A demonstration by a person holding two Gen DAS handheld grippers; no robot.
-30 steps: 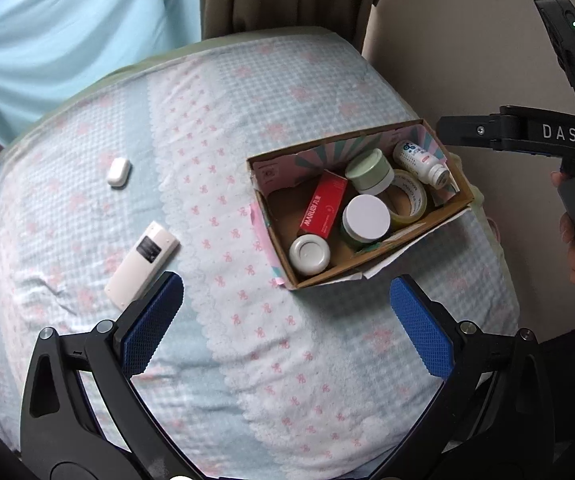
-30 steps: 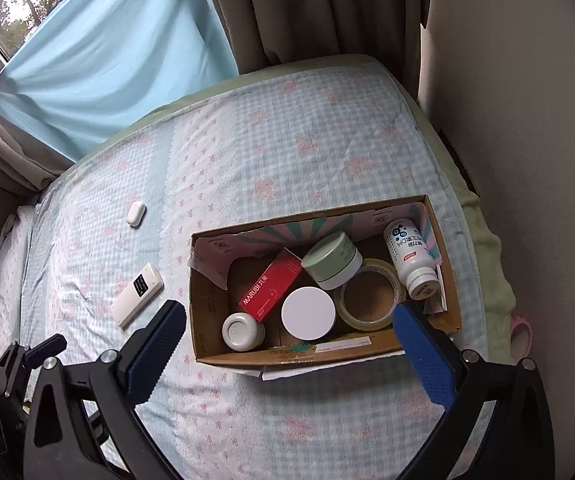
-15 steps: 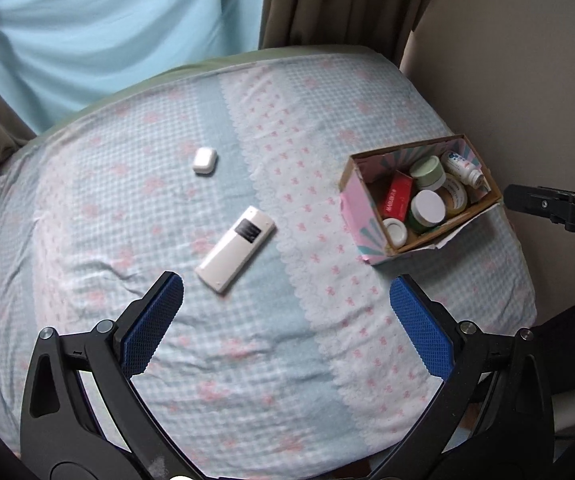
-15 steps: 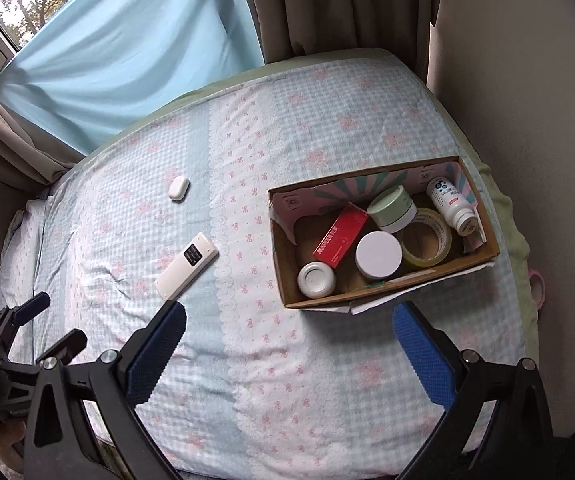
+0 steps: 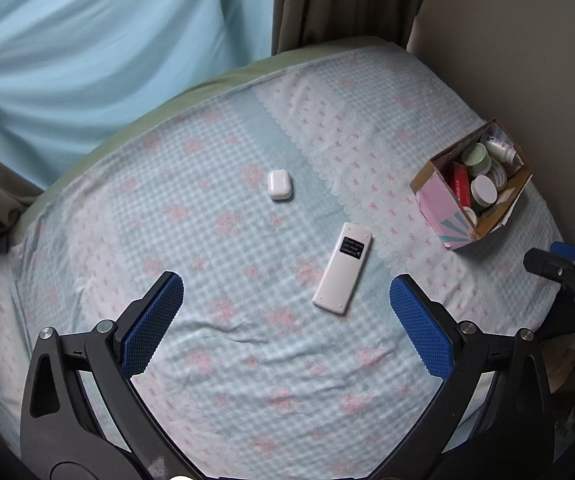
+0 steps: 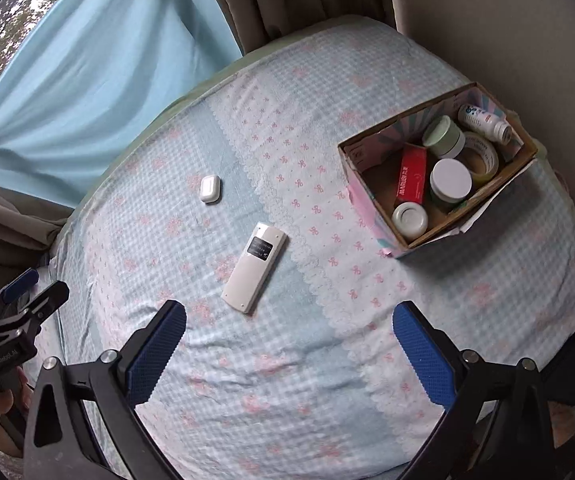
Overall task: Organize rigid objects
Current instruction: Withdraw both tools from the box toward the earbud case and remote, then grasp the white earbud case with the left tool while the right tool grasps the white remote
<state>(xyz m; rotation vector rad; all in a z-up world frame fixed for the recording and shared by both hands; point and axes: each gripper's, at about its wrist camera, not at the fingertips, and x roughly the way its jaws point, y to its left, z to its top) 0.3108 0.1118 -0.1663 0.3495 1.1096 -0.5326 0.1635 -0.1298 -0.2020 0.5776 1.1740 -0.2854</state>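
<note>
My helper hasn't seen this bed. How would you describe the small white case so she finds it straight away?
On the checked bedsheet, look away from the cardboard box, towards the blue curtain. The small white case lies alone there, beyond the white remote. It is short, rounded and plain, while the remote is long with a dark screen.

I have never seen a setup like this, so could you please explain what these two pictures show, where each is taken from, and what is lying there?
No robot arm here: a person holds a two-finger gripper in each hand, and each carries a fisheye camera looking along its blue-padded fingers. One picture comes from the left gripper, the other from the right gripper. Both are open and hold nothing.

They look down on a bed with a checked, bow-printed sheet. Loose on it lie a white remote control and a small white earbud case. Near the wall stands a cardboard box holding a red carton, jars, a tape roll and a white bottle.
</note>
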